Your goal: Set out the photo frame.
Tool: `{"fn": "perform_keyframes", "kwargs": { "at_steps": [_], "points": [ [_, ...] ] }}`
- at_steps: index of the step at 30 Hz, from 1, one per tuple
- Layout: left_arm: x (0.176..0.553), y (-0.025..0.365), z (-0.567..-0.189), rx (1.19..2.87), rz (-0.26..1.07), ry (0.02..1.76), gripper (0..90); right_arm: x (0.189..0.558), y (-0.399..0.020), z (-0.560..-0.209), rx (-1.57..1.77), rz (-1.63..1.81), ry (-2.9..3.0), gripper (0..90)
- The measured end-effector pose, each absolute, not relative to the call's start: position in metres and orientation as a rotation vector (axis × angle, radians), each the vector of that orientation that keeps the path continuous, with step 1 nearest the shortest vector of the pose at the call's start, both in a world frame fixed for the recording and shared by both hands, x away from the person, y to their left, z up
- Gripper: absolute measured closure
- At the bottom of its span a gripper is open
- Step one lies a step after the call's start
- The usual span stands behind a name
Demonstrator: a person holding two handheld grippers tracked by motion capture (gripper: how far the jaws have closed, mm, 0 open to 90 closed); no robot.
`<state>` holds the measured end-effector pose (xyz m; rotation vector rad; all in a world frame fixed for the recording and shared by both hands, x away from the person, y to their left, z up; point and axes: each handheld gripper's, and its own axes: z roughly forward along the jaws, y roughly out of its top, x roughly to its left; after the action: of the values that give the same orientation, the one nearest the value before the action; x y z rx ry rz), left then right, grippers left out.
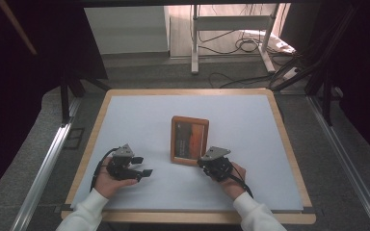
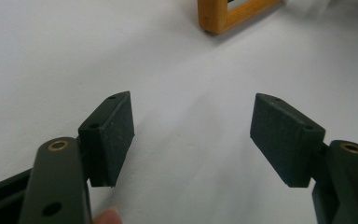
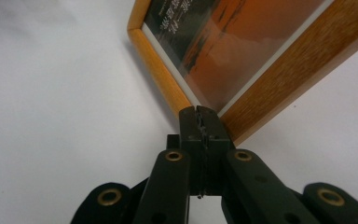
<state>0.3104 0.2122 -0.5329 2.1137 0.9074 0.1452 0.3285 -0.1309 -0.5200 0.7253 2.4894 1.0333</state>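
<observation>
White tabletop point(image 1: 139, 115) with a wood border, cables on the floor behind. Left gripper point(image 1: 143, 166) rests on the surface, jaws wide, empty. Wooden picture frame point(image 1: 189, 139) lies flat mid-table. Right gripper point(image 1: 201, 161) has its jaws fully closed, tips at the frame's near corner. Frame likely light, rigid, its glazing fragile and slick; grip the wooden rail.

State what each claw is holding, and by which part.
Nothing: the left claw is open over bare table; the right claw is shut and empty at the picture frame's corner.
</observation>
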Motion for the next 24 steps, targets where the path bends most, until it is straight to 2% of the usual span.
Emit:
{"fn": "perform_keyframes", "kwargs": {
  "at_steps": [24],
  "points": [
    [0.3104, 0.2127, -0.5324, 2.114, 0.15, 0.908, 29.9, 0.3304, -0.1332, -0.5202, 0.736, 1.04, 2.472, 90.0]
  ]
}}
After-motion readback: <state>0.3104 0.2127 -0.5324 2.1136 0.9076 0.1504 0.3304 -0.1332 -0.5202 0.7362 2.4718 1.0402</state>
